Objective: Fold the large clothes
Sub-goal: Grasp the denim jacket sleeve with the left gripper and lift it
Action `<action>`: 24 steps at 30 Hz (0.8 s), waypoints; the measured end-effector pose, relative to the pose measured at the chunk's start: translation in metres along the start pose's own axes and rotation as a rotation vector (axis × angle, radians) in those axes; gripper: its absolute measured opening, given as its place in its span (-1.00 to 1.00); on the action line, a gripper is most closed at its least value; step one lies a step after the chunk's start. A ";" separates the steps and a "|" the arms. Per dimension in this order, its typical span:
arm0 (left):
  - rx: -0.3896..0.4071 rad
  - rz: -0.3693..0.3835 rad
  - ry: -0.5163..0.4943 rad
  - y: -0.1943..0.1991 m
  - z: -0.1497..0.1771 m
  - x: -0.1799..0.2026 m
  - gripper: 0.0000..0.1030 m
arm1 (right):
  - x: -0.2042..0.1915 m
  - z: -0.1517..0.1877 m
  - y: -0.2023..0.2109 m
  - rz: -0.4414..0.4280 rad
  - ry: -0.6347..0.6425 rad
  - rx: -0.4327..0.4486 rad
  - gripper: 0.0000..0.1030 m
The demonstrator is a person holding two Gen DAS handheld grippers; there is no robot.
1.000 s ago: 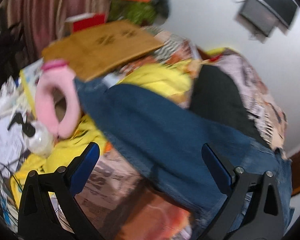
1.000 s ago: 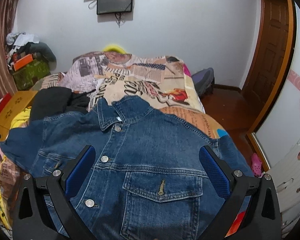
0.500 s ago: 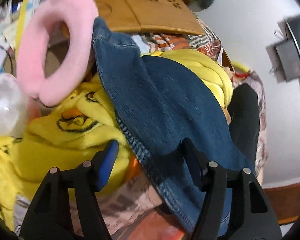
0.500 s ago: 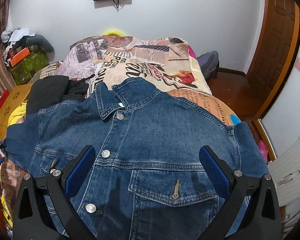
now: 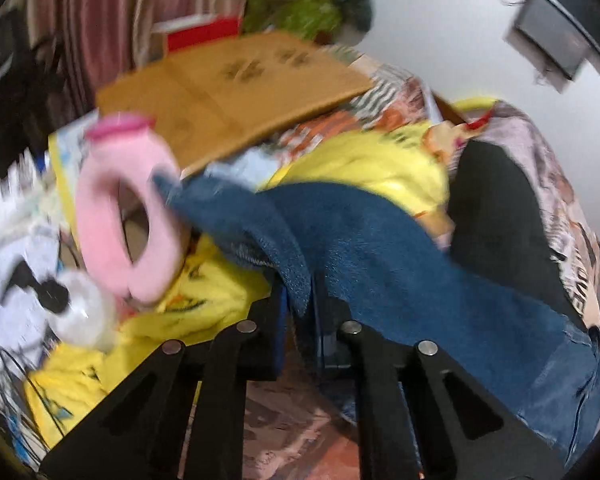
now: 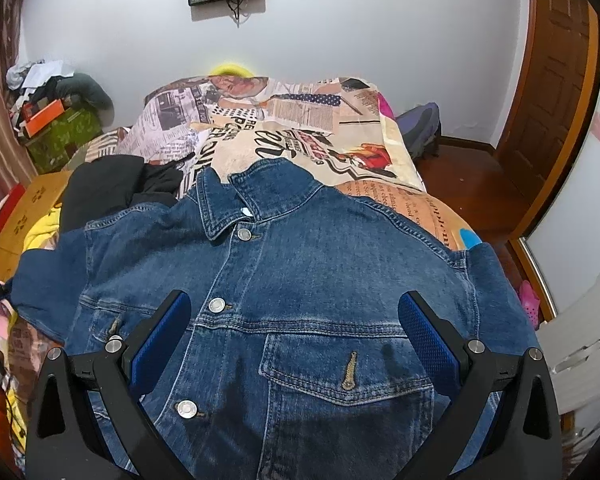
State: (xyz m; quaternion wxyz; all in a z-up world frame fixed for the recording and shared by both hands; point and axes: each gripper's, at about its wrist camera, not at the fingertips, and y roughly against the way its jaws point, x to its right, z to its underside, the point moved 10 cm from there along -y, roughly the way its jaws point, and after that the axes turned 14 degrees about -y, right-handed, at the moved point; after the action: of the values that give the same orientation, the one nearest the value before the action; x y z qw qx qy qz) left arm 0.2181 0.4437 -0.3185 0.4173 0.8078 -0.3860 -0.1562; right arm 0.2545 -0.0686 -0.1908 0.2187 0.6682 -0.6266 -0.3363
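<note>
A blue denim jacket lies front up on the bed, collar away from me, buttons down the middle. My right gripper is open and empty, hovering over the jacket's chest. In the left wrist view the jacket's left sleeve stretches across the bed edge. My left gripper is shut on a fold of that sleeve near its cuff end. The view is blurred by motion.
A newspaper-print bedsheet covers the bed. A black garment and yellow blanket lie by the sleeve. A pink neck pillow, wooden board and clutter sit left. A wooden door stands right.
My left gripper has closed on the denim sleeve and lifted it a little. The right gripper has stayed open and drifted slightly closer over the jacket.
</note>
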 end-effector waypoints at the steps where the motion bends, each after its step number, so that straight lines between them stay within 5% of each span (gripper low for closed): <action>1: 0.029 0.006 -0.021 0.011 -0.009 0.008 -0.83 | 0.000 0.000 0.001 -0.002 -0.002 0.002 1.00; 8: 0.241 0.114 -0.161 0.098 -0.062 0.082 -0.85 | 0.007 -0.003 0.013 -0.022 -0.021 0.027 1.00; 14: 0.367 0.271 -0.299 0.169 -0.072 0.169 -0.87 | 0.014 -0.004 0.022 -0.040 -0.031 0.044 1.00; 24: 0.297 0.514 -0.515 0.198 -0.009 0.317 -0.89 | 0.021 -0.002 0.030 -0.062 -0.005 0.056 1.00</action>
State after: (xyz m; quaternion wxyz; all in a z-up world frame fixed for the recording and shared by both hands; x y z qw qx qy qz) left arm 0.3320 0.1397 -0.1337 0.2108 0.6708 -0.6861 -0.1869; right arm 0.2354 -0.0927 -0.1715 0.1876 0.6923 -0.6154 -0.3269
